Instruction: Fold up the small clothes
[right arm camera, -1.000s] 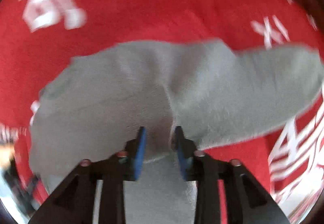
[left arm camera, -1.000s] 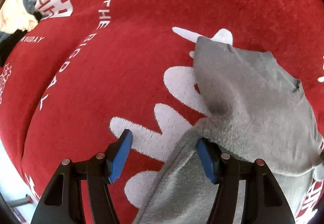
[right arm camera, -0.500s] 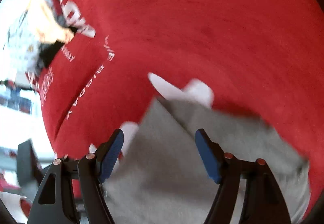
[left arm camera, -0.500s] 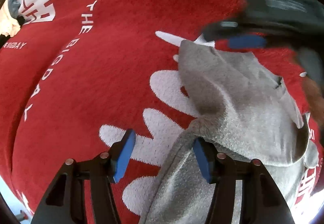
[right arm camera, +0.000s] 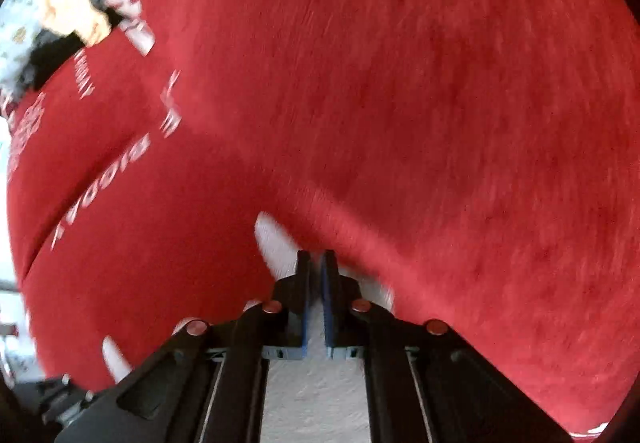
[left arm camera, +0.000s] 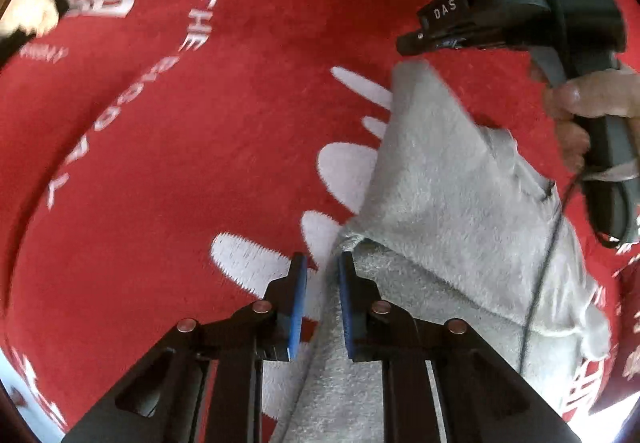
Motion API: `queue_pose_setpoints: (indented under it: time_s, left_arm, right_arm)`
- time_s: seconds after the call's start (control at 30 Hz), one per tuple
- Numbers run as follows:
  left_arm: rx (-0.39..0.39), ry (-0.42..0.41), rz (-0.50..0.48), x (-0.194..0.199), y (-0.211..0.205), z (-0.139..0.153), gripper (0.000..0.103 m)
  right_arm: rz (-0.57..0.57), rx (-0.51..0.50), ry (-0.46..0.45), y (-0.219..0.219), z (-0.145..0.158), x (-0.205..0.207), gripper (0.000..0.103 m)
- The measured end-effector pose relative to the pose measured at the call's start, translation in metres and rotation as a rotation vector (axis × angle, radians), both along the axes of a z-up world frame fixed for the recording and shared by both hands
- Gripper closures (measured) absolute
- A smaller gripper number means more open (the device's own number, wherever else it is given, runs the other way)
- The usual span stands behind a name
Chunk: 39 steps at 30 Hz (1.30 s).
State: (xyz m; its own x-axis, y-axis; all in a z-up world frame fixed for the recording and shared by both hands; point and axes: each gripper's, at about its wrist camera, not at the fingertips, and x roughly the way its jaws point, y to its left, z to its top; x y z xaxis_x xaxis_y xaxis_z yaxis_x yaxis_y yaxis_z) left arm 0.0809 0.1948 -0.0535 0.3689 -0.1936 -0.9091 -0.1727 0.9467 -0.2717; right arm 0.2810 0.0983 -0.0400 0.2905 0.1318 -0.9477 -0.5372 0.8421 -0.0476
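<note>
Two wrist fisheyes, both close above the red cloth

The left wrist view looks forward along its own tongs (left arm camera: 322, 261), low over the red cloth (left arm camera: 200, 163), with the grey garment (left arm camera: 448, 203) and the right tongs (left arm camera: 404, 45) at its upper right. The right wrist view sits nearer still, facing out past its tongs (right arm camera: 316, 257) across the same cloth (right arm camera: 440, 103); both share its white "BIGDAY" lettering (left arm camera: 120, 115).
</note>
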Motion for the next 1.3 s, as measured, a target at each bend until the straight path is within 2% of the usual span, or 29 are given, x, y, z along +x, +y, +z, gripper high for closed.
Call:
queue_pose_setpoints:
  time_s: [0.1,0.17,0.2,0.27,0.3,0.33,0.5,0.6,0.7,0.77,0.8,0.83,0.9,0.97,1.1,1.13,1.17,1.2,1.3]
  left_arm:
    - [-0.004,0.008,-0.004,-0.001,0.003,0.003,0.085]
    - [0.076,0.017,-0.004,-0.001,0.006,0.014,0.085]
    - [0.082,0.013,-0.008,-0.001,0.008,0.019,0.085]
    - [0.073,0.008,-0.018,0.0,0.013,0.027,0.085]
    - [0.075,0.012,-0.03,0.002,0.015,0.031,0.085]
    - [0.083,0.012,-0.054,0.007,0.011,0.034,0.085]
    - [0.074,-0.026,-0.167,0.033,-0.027,0.041,0.085]
    - [0.084,-0.029,-0.214,0.053,-0.053,0.037,0.085]
    - [0.131,0.004,-0.236,0.074,-0.069,0.02,0.085]
    - [0.191,0.041,-0.248,0.08,-0.077,0.003,0.085]
    - [0.204,0.058,-0.252,0.082,-0.078,-0.004,0.085]
    - [0.207,0.033,-0.253,0.082,-0.078,-0.005,0.085]
    - [0.238,0.028,-0.274,0.084,-0.082,-0.007,0.085]
    - [0.265,0.027,-0.288,0.084,-0.086,-0.007,0.085]
    - [0.283,0.04,-0.277,0.086,-0.091,-0.006,0.085]
    - [0.28,0.044,-0.267,0.086,-0.093,-0.005,0.085]
    - [0.276,0.047,-0.252,0.087,-0.092,-0.004,0.085]
    - [0.275,0.046,-0.238,0.086,-0.091,-0.003,0.085]
    - [0.303,0.034,-0.187,0.087,-0.084,0.002,0.085]
  right_arm:
    - [-0.043,0.018,0.044,0.003,-0.015,0.005,0.1]
    - [-0.07,0.049,0.02,-0.002,-0.007,-0.004,0.099]
    - [-0.075,0.073,0.021,-0.011,0.002,-0.01,0.096]
    - [-0.105,0.115,0.043,-0.031,0.017,-0.025,0.076]
    - [-0.126,0.127,0.052,-0.042,0.022,-0.032,0.05]
    - [-0.168,0.149,0.06,-0.063,0.029,-0.046,0.04]
    - [-0.357,0.212,0.15,-0.146,0.034,-0.111,0.043]
    - [-0.566,0.206,0.164,-0.218,0.034,-0.163,0.045]
    - [-0.806,0.213,0.174,-0.287,0.032,-0.205,0.044]
    - [-0.985,0.258,0.194,-0.335,0.024,-0.233,0.044]
    - [-1.039,0.286,0.201,-0.355,0.024,-0.242,0.044]
    - [-1.101,0.319,0.2,-0.373,0.021,-0.252,0.044]
    - [-1.115,0.33,0.182,-0.385,0.017,-0.257,0.044]
    - [-1.077,0.333,0.167,-0.388,0.011,-0.253,0.044]
    - [-1.058,0.372,0.236,-0.384,-0.013,-0.241,0.043]
    - [-1.034,0.34,0.216,-0.379,-0.011,-0.236,0.048]
    - [-1.001,0.323,0.215,-0.374,-0.009,-0.231,0.062]
    - [-0.969,0.318,0.225,-0.37,-0.006,-0.225,0.095]
    - [-0.858,0.25,0.128,-0.361,0.017,-0.209,0.096]
